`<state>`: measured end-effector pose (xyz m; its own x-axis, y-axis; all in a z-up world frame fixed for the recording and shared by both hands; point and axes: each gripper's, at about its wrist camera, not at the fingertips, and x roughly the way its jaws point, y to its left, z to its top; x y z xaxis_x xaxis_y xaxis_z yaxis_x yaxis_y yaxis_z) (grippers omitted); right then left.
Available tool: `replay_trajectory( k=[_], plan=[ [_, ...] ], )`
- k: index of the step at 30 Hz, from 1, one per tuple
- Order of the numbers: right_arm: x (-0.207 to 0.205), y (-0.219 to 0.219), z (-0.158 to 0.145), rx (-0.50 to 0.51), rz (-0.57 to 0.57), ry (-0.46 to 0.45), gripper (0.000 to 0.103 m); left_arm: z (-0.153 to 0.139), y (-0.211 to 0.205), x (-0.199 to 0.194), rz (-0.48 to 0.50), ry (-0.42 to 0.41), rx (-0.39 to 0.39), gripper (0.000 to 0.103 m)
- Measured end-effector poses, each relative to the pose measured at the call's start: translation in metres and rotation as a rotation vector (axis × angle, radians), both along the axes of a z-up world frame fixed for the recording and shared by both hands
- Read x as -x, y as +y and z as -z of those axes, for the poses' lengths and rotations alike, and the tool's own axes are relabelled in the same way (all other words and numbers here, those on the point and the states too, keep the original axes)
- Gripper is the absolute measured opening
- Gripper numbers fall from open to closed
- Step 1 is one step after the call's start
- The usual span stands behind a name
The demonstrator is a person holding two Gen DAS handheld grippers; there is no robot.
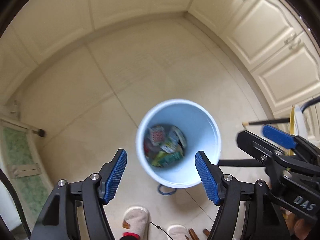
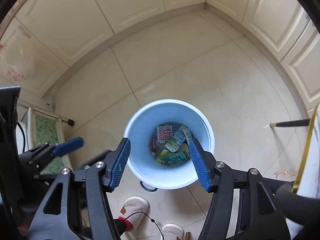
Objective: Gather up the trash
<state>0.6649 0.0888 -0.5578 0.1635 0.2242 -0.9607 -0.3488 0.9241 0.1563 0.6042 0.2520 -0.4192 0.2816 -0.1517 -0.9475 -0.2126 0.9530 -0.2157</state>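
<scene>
Nearest, left wrist view: left gripper [image 1: 161, 160], black arms, blue ribbed pads [image 1: 117, 175], jaws spread apart, nothing between them, pointing steeply down over floor.
Nearest, right wrist view: right gripper [image 2: 160, 156], same build, blue pads [image 2: 200, 166] parted, nothing gripped, likewise aimed down.
Below both: white round bin [image 1: 202, 124], blue-tinted inside, standing upright on pale tiled floor [image 1: 90, 92]; in each view, seen partly through the gap between the pads.
Inside bin, at the bottom: trash [image 1: 165, 146], a loose heap of crumpled printed packets and wrappers, pink-and-white, blue and green; individual items too blurred to count.
Near edge of bin: small dark blue ring [image 1: 166, 190] lying on floor, touching or just under the rim.
Near bottom of frame: two pale fluffy slippers [image 2: 136, 206], one with a red cuff above it; thin black cord [image 2: 148, 218] crossing in front.
Far side: cream panelled cabinet doors [image 2: 140, 4] meeting at a corner.
Left: green-patterned panel in pale frame [image 2: 46, 132], black rubber-tipped leg beside it.
Right: dark stick with pale tip [image 2: 288, 123], held off the floor, well apart from bin.
</scene>
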Motion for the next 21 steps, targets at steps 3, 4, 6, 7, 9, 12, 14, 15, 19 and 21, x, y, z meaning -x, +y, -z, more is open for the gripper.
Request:
replay_trajectory(
  k=[3, 4, 6, 7, 9, 12, 14, 15, 19, 21],
  plan=[
    [0.01, 0.01, -0.034, -0.015, -0.02, -0.049, 0.082, -0.032, 0.012, 0.017, -0.055, -0.061, -0.05, 0.067],
    [0.013, 0.013, -0.044, -0.018, -0.029, -0.066, 0.083, -0.042, 0.014, 0.022, -0.073, -0.077, -0.065, 0.067],
    [0.025, 0.022, -0.077, -0.02, -0.055, -0.133, 0.086, -0.07, 0.018, 0.035, -0.106, -0.127, -0.096, 0.068],
    [0.031, 0.025, -0.09, -0.019, -0.063, -0.158, 0.09, -0.082, 0.018, 0.041, -0.116, -0.152, -0.11, 0.068],
    [0.047, 0.029, -0.128, -0.021, -0.074, -0.236, 0.096, -0.117, 0.014, 0.056, -0.13, -0.237, -0.155, 0.069],
    [0.072, 0.029, -0.182, -0.043, -0.071, -0.343, 0.097, -0.164, 0.005, 0.078, -0.127, -0.351, -0.203, 0.079],
    [0.093, 0.023, -0.223, -0.048, -0.06, -0.423, 0.099, -0.197, -0.005, 0.098, -0.126, -0.442, -0.235, 0.085],
    [0.104, 0.019, -0.242, -0.053, -0.054, -0.465, 0.101, -0.212, -0.011, 0.108, -0.127, -0.485, -0.249, 0.088],
    [0.152, -0.005, -0.313, -0.077, -0.031, -0.606, 0.103, -0.263, -0.043, 0.154, -0.134, -0.647, -0.311, 0.099],
    [0.18, -0.025, -0.349, -0.097, -0.007, -0.677, 0.103, -0.285, -0.065, 0.178, -0.126, -0.729, -0.323, 0.102]
  ],
)
